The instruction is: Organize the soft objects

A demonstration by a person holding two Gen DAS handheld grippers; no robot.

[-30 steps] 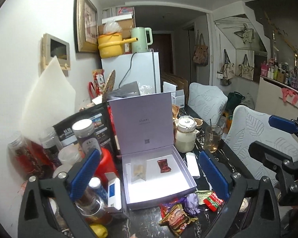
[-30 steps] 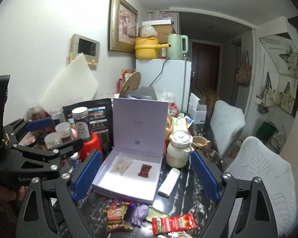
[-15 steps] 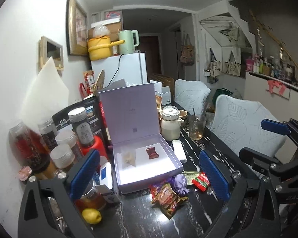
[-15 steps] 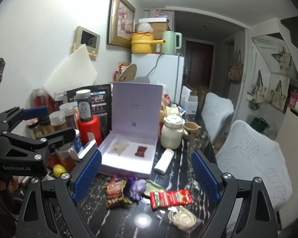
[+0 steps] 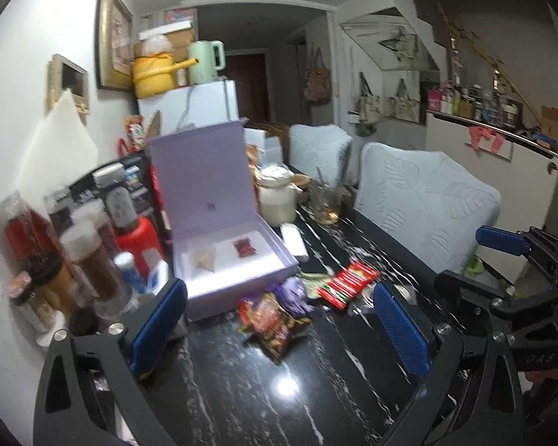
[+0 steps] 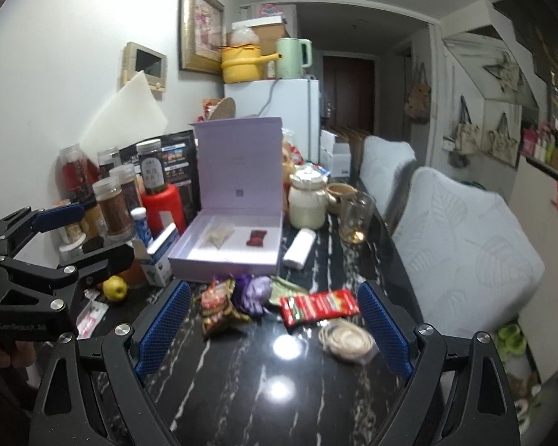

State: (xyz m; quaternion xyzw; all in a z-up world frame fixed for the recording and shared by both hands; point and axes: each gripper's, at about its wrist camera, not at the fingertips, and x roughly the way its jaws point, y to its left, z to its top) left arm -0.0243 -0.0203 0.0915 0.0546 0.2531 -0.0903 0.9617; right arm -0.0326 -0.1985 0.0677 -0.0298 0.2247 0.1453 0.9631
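An open lilac box (image 5: 238, 260) (image 6: 227, 245) stands on the black marble table, holding a pale sachet (image 6: 219, 236) and a small red packet (image 6: 256, 238). In front of it lie a brown snack bag (image 5: 271, 325) (image 6: 215, 306), a purple soft wrapper (image 5: 294, 293) (image 6: 255, 291), a green packet (image 6: 286, 286) and a long red packet (image 5: 348, 282) (image 6: 318, 304). My left gripper (image 5: 279, 334) is open and empty, above the table near the snack bag. My right gripper (image 6: 271, 329) is open and empty, just short of the packets.
Spice jars (image 6: 115, 200), a red canister (image 6: 165, 208) and a lemon (image 6: 114, 287) crowd the table's left side. A cream jar (image 6: 308, 200), a glass (image 6: 357, 219), a white tube (image 6: 299, 247) and coiled twine (image 6: 346, 338) are on the right. Padded chairs (image 6: 461, 252) line the right edge.
Both grippers have pulled back from the box, toward the near table edge. The snack packets now lie between the fingers, and more bare table shows. Both stay open.
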